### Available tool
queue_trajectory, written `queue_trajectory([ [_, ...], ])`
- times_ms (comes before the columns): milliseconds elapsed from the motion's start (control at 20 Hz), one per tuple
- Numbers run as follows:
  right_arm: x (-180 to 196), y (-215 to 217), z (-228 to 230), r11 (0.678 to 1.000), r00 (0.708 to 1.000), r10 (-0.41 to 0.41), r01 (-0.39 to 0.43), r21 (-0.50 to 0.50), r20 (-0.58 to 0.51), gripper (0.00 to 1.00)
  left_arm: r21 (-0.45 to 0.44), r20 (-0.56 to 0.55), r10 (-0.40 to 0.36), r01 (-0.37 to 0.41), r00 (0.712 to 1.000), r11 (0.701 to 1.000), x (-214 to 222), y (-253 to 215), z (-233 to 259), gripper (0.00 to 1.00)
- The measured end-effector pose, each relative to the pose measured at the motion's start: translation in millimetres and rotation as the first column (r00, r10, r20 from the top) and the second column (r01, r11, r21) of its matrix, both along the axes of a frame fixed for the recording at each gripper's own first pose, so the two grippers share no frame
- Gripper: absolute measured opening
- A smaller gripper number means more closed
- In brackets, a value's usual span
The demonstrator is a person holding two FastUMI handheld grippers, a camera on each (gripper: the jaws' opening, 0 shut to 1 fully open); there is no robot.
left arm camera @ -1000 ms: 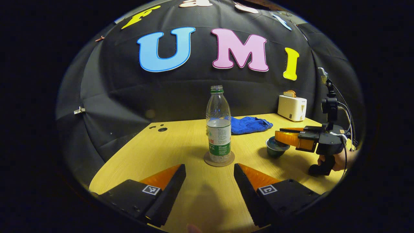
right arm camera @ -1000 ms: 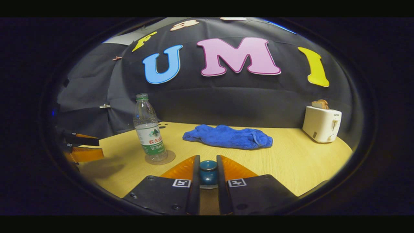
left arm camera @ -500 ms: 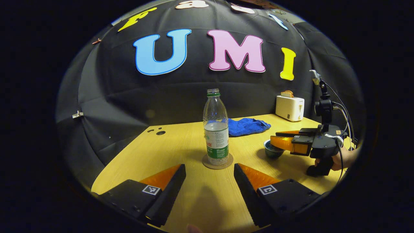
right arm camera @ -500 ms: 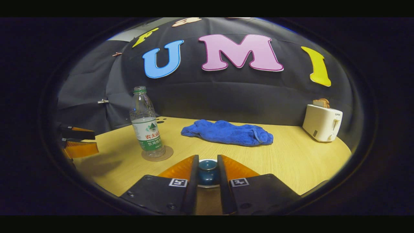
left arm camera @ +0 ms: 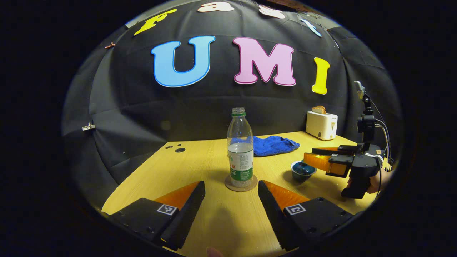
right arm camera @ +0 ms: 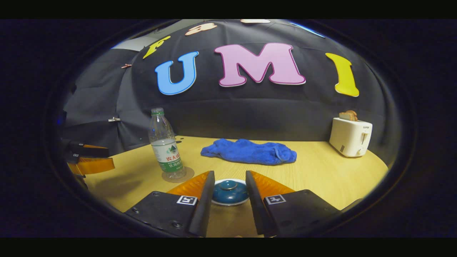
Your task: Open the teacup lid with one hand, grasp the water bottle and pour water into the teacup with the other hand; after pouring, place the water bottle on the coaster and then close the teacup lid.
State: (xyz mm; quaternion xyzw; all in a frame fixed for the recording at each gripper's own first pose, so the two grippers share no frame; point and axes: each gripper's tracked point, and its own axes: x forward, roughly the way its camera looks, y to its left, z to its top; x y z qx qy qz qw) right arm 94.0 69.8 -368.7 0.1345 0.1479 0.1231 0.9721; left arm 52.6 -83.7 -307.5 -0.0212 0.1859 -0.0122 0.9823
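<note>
- left gripper (left arm camera: 231, 191): black blocky bodies, orange wedge fingers, square coded tags
- right gripper (right arm camera: 227, 187): same build, visible screws, trailing cables

The table (right arm camera: 321, 171) is pale yellow wood grain. The bottle (right arm camera: 165, 146) is clear with a green neck ring and a white-and-green label. The coaster (left arm camera: 241, 186) is tan, the cloth (right arm camera: 250, 151) bright blue, the toaster (right arm camera: 350, 137) cream. The lid (right arm camera: 230, 190) is dark teal over a white rim. The fingers (right arm camera: 194, 185) are orange inside, black outside, with black-and-white square tags.
</note>
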Motion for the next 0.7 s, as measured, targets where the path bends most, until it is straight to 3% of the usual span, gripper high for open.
queue_trajectory([
  [300, -15.5, -25.5, 86.3, 0.999, 0.997, -0.048, 0.049, -0.014, 0.063, 0.55, -0.039, 0.048, 0.016, -0.014, 0.999, 0.999, 5.8, -7.0, 52.3, 0.94],
  [500, -25.5, -43.0, 155.6, 0.997, 0.994, -0.066, 0.068, -0.023, 0.092, 0.61, -0.051, 0.069, 0.013, -0.010, 0.998, 0.999, 4.8, -6.8, 96.3, 0.94],
  [550, -30.5, -46.4, 173.9, 0.997, 0.993, -0.069, 0.072, -0.022, 0.100, 0.58, -0.057, 0.073, 0.013, -0.009, 0.997, 0.998, 3.8, -6.0, 107.1, 0.94],
  [600, -35.0, -50.3, 190.1, 0.996, 0.991, -0.074, 0.079, -0.039, 0.108, 0.66, -0.062, 0.073, 0.014, -0.009, 0.997, 0.998, 2.5, -5.6, 117.4, 0.94],
  [700, -44.8, -56.2, 225.3, 0.994, 0.987, -0.084, 0.093, -0.064, 0.134, 0.69, -0.059, 0.078, 0.017, -0.012, 0.997, 0.998, -2.0, -2.1, 138.1, 0.94],
])
